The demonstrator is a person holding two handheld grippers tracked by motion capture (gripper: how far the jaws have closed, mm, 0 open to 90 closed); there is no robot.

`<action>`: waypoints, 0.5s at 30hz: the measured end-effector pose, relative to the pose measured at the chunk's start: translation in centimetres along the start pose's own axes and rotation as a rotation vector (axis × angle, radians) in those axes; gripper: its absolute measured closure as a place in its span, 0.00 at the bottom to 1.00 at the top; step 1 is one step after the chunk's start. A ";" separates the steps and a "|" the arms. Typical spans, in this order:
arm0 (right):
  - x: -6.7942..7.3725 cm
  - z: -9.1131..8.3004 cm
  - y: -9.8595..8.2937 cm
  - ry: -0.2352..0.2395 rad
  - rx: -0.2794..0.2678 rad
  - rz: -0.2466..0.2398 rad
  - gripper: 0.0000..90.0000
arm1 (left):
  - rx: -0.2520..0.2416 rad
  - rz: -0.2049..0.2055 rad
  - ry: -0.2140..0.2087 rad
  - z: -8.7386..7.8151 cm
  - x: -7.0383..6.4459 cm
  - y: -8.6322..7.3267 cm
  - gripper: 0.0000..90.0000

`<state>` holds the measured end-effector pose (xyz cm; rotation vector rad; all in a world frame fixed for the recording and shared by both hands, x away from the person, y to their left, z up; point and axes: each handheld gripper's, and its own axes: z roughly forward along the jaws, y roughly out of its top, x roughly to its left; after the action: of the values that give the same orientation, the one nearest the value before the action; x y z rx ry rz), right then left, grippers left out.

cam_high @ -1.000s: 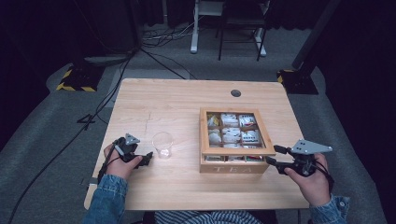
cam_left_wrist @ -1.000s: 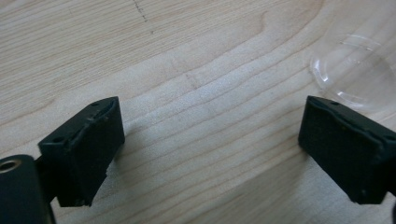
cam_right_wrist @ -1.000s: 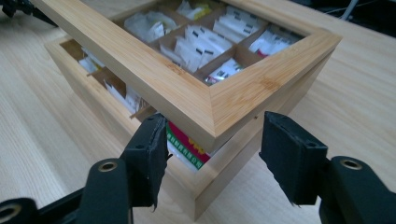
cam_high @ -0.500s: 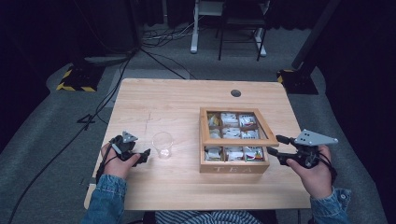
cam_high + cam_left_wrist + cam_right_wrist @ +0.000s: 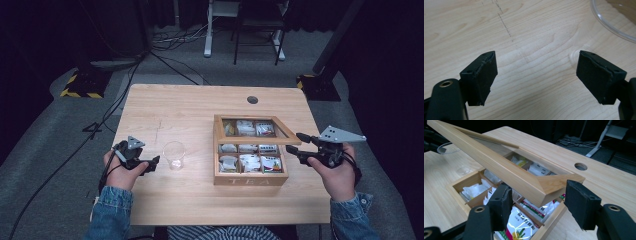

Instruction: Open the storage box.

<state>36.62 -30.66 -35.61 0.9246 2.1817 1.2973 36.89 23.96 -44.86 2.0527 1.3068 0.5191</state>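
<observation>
A wooden tea box (image 5: 250, 180) marked TEA stands right of the table's middle, with tea bags (image 5: 248, 162) in its compartments. Its glass-paned lid (image 5: 260, 141) is tilted up at the front, hinged at the back. My right gripper (image 5: 295, 142) is open at the box's right side, its jaws on either side of the lid's raised front right corner (image 5: 556, 182), which rests against them. Packets (image 5: 524, 220) show under the lid (image 5: 499, 167). My left gripper (image 5: 152, 162) is open and low over the table, just left of an empty clear glass (image 5: 174, 155), whose rim (image 5: 614, 22) shows beyond the jaws.
The wooden table (image 5: 190, 110) has a round cable hole (image 5: 252, 99) at the back right. Beyond the table are cables and a desk frame (image 5: 207, 30) on the grey floor.
The box's lid, flat a second ago, has swung up at the front. My right gripper rose and moved forward along the box's right side with it. The left gripper barely moved.
</observation>
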 end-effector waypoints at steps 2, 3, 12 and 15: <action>-0.1 0.1 0.1 -0.001 0.000 -0.002 0.44 | 0.007 0.023 0.030 -0.3 -0.3 0.3 0.20; -0.2 0.5 0.3 -0.009 -0.001 0.000 0.44 | -0.001 -0.003 0.040 -0.5 -0.4 0.5 0.22; -0.7 1.1 0.8 -0.015 -0.018 0.016 0.43 | -0.048 0.010 -0.039 -2.5 -2.3 2.2 0.26; -0.8 1.2 1.0 -0.017 -0.025 0.018 0.43 | -0.068 0.026 -0.062 -3.0 -3.2 2.8 0.26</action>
<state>38.27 -30.21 -35.31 0.9445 2.1437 1.3177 35.48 21.18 -40.71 2.0162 1.2115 0.5012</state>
